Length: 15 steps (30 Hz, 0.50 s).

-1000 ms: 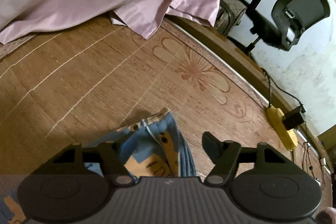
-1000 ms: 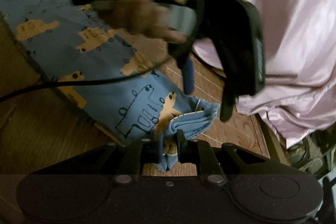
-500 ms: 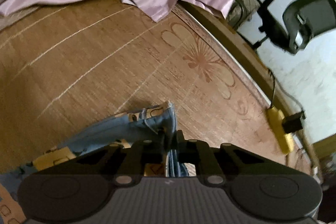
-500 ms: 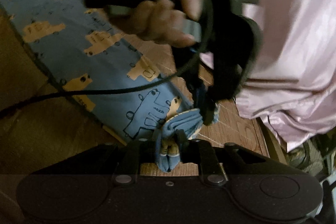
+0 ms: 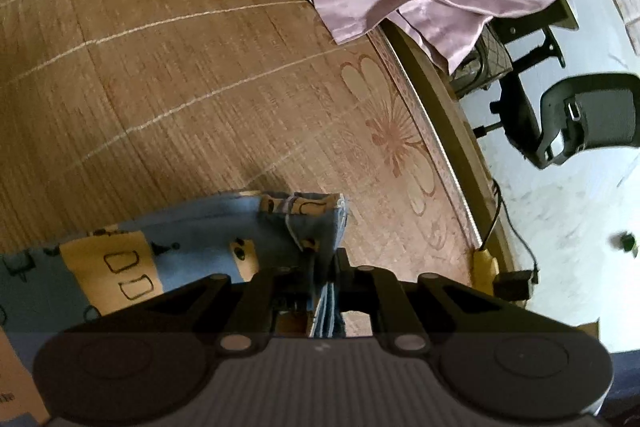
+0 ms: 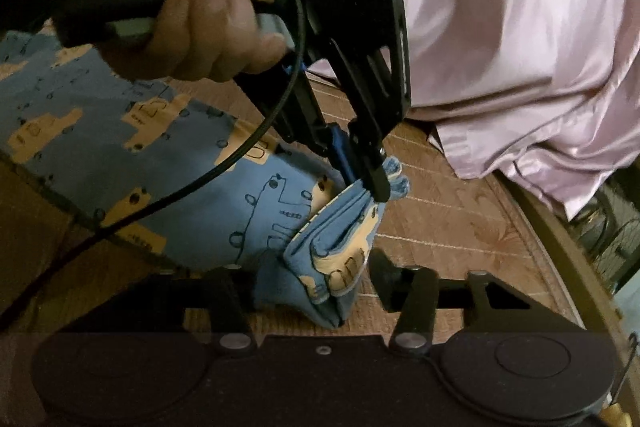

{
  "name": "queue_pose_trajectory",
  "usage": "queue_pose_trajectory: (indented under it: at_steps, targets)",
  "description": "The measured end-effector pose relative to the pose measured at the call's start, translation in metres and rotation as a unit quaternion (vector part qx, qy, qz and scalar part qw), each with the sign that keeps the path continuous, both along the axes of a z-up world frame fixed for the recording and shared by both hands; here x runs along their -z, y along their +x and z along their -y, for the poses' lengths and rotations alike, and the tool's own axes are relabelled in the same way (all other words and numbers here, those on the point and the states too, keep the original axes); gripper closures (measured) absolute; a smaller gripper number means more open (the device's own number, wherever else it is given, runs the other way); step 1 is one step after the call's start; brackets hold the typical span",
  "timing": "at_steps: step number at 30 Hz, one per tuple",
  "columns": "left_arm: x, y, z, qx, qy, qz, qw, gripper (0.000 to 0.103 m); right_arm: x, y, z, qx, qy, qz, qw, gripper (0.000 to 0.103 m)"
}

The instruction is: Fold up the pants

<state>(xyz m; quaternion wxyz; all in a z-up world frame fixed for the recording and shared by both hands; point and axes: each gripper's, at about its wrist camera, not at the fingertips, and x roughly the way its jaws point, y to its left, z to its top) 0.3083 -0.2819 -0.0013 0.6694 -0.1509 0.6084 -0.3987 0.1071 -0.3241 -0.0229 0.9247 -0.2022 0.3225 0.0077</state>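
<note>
Two grippers meet at one corner of the pants (image 6: 120, 131), blue with tan vehicle prints, which lie spread on a woven mat (image 5: 180, 75) with the bunched corner raised just above it. Our left gripper (image 5: 325, 267) is clamped on that corner, several layers of hem pinched between its closed jaws; from the right wrist view we see it coming down from above, held in a hand (image 6: 200, 27), with its cable (image 6: 224, 167) looping over the cloth. Our right gripper (image 6: 316, 283) stands spread wide, its jaws on either side of the hanging fold and gripping nothing. A pink sheet (image 6: 520, 27) is heaped just beyond the corner, and the mat's edge (image 5: 452, 147) curves close on the right, with a chair (image 5: 588, 119) on the floor past it. We judge the main risk to be the thick bundle slipping from the single grip if pulled quickly, letting the layers fall unevenly. The cable could also drag across the cloth and wrinkle it, and a swing toward the sheet might snag it.
</note>
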Motion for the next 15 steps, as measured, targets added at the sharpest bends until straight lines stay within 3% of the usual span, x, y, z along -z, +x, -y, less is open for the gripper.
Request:
queue_pose_trajectory:
  at_steps: [1,5,9,15]
  targets:
    - [0.000,0.000,0.000,-0.003,-0.002,-0.004,1.0000,0.094,0.000,0.002,0.001,0.005,0.006,-0.003,1.000,0.070]
    - [-0.005,0.000,-0.002,-0.014,-0.004,-0.009,0.9998,0.094,-0.006,-0.002,0.006,0.024,0.027,0.008,0.999,0.085]
    - [-0.016,-0.002,-0.012,-0.025,-0.011,-0.009,0.9996,0.095,-0.020,-0.007,0.005,0.027,0.051,0.022,0.998,0.087]
    - [-0.043,-0.007,-0.049,-0.043,-0.020,0.001,0.9989,0.095,-0.045,-0.021,-0.015,-0.011,0.057,0.049,0.997,0.088]
